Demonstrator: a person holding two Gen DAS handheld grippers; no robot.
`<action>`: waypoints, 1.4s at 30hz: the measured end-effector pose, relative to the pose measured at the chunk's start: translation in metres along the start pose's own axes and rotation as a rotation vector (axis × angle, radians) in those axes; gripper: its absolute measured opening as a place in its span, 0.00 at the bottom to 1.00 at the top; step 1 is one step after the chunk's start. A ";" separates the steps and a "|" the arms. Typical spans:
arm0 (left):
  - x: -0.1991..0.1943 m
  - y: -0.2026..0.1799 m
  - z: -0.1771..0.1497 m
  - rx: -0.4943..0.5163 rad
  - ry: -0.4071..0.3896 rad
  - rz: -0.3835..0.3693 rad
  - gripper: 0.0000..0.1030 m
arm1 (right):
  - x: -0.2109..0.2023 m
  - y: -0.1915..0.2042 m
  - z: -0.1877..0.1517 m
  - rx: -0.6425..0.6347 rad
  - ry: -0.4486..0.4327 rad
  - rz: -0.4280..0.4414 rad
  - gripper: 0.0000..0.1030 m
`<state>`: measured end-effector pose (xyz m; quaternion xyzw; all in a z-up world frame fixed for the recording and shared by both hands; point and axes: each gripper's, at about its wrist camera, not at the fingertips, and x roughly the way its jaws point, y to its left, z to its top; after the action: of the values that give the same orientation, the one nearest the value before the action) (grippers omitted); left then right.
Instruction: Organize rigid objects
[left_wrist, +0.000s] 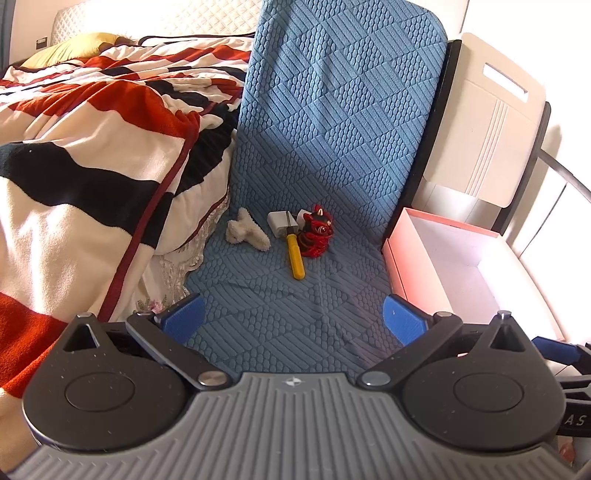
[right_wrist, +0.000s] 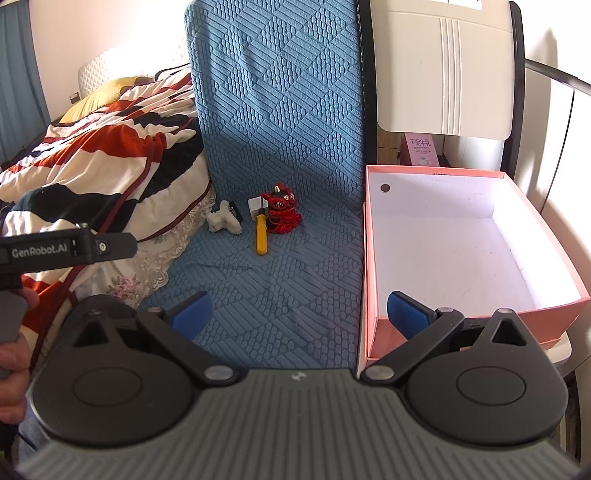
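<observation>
Both the left tool (left_wrist: 293, 319) and right tool (right_wrist: 299, 314) hang wide open and empty, while the screwdriver (right_wrist: 261, 234), red figurine (right_wrist: 281, 213) and white charger (right_wrist: 255, 209) lie clustered on the blue mat (right_wrist: 295, 280), none yet in the empty pink box (right_wrist: 373, 258) beside it.

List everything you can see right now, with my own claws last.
screwdriver: 1, yellow handle, on the blue mat beside the figurine
figurine: 1, red, on the mat at the foot of its raised back
white block: 1, behind the screwdriver tip
fuzzy clip: 1, cream, left of the group
blue mat: 1, textured, between blanket and box
box: 1, pink outside, white inside, nothing in it, right of the mat
blanket: 1, red, white and black, left
left claw: open, holding nothing
right claw: open, holding nothing
</observation>
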<state>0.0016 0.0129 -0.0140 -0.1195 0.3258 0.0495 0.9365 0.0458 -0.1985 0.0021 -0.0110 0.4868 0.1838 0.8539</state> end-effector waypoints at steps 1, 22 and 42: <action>0.001 0.000 0.000 0.003 0.001 0.001 1.00 | 0.001 -0.001 -0.001 0.001 0.004 -0.003 1.00; 0.021 0.010 -0.001 -0.017 0.001 0.003 1.00 | 0.018 -0.007 0.000 0.003 0.002 -0.001 1.00; 0.109 0.023 -0.004 -0.048 0.006 0.007 1.00 | 0.090 -0.027 0.024 0.045 0.000 0.012 1.00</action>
<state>0.0802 0.0359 -0.0893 -0.1410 0.3278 0.0601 0.9323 0.1157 -0.1920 -0.0652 0.0112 0.4907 0.1779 0.8529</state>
